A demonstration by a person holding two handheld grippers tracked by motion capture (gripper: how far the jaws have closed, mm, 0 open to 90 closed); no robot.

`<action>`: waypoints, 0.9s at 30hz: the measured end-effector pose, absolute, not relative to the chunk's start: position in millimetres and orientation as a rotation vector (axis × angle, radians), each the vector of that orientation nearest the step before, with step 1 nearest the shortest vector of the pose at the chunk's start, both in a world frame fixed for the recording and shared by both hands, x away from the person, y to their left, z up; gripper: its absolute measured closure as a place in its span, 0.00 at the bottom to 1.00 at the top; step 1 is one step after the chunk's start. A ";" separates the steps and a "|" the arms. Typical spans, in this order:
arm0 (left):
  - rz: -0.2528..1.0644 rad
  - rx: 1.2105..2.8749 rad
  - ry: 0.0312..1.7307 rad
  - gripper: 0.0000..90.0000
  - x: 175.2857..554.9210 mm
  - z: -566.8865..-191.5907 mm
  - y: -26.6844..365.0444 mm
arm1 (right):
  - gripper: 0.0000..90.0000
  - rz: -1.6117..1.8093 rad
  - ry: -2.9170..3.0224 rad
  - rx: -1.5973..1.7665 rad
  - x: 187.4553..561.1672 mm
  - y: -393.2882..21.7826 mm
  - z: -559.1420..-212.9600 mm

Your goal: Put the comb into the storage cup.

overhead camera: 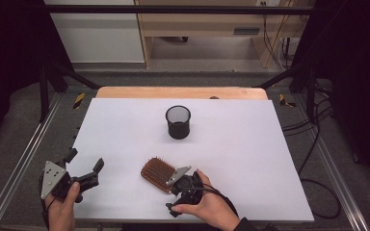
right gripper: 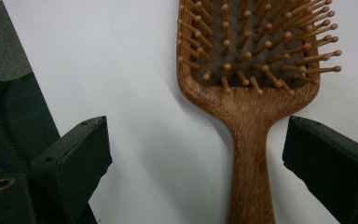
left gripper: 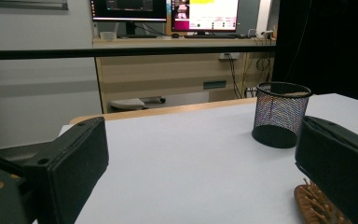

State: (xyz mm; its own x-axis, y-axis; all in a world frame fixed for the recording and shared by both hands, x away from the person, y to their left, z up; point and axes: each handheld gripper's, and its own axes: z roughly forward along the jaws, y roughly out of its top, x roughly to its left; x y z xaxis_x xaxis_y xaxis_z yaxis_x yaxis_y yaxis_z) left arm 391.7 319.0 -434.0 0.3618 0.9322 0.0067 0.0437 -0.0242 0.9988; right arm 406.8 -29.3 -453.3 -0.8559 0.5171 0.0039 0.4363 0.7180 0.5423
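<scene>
The right gripper [right gripper: 196, 158] stood wide open astride the hairbrush [right gripper: 251, 84] handle, untouching; the left gripper [left gripper: 200, 158], at nine o'clock, gaped empty.

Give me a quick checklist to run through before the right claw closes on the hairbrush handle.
1. Right claw open: ok, its jaws stand wide apart.
2. Handle between the jaws: ok, the hairbrush handle lies in the gap, nearer one jaw and touching neither.
3. Brush resting flat on the table: ok, it lies bristles up.
4. Mesh cup upright and apart from the brush: ok, it stands farther back on the table.
5. Left claw out of the way: ok, open, nothing between its jaws, off to the left.
6. Claw low enough for the pads to meet the handle: cannot tell.
</scene>
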 end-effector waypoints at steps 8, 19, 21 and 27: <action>0.917 1.413 0.956 0.03 391.8 -434.2 318.8 | 0.08 0.788 2.785 0.809 409.9 -32.6 -458.2; 0.914 1.415 0.956 0.03 392.1 -434.5 318.3 | 0.21 0.746 2.813 0.826 412.7 -33.8 -463.1; 0.913 1.414 0.955 0.03 392.0 -434.4 318.3 | 0.26 0.734 2.807 0.836 414.5 -34.8 -463.4; 0.911 1.416 0.955 0.03 392.4 -434.7 317.9 | 0.41 0.752 2.803 0.879 422.7 -40.2 -460.4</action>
